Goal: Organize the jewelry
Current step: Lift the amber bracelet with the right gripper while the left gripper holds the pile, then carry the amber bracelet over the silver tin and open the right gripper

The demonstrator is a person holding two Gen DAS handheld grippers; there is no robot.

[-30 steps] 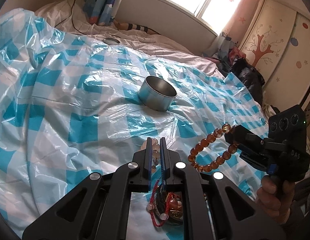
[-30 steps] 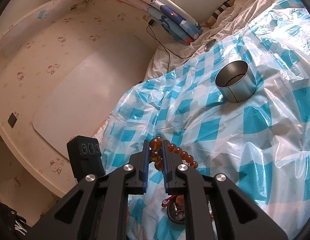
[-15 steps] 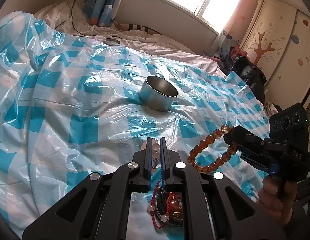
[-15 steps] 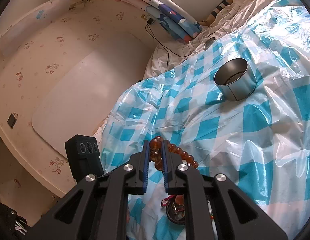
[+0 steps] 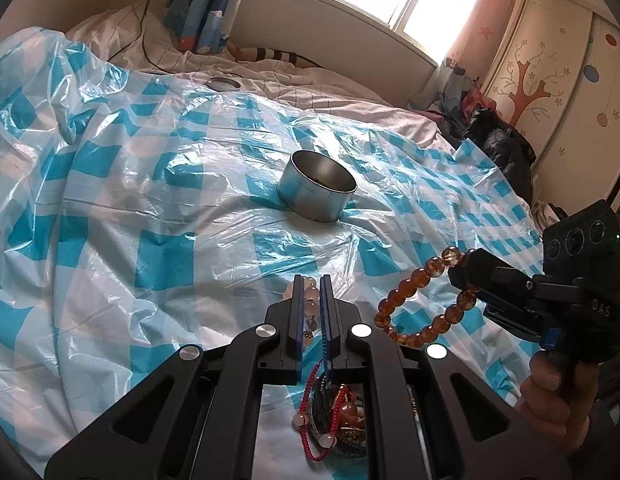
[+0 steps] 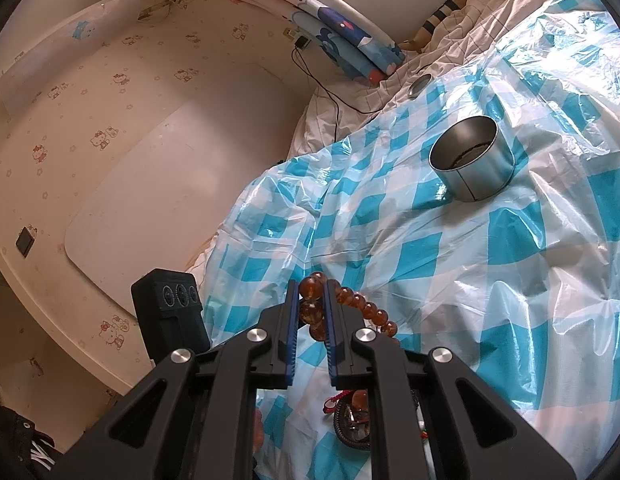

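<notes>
My left gripper [image 5: 310, 280] is shut on a bracelet of pale, clear beads [image 5: 312, 304], held above the bed. Off to its right, my right gripper [image 5: 456, 270] is shut on an amber bead bracelet [image 5: 410, 288] that hangs in a loop beneath it. In the right wrist view the amber bead bracelet [image 6: 312, 312] sits pinched between the right gripper [image 6: 312, 286] pads, its loose end trailing right. A round metal tin [image 5: 316, 192] stands open on the checked plastic sheet, ahead of both grippers; the tin [image 6: 472, 158] holds something dark at its bottom.
Below the grippers lies a heap of jewelry [image 5: 338, 416] with a red cord and beads, also the heap [image 6: 352, 416]. A blue-and-white plastic sheet [image 5: 149, 220] covers the bed. A small metal lid [image 5: 223, 83] lies far back. A hand [image 5: 550, 392] holds the right gripper's handle.
</notes>
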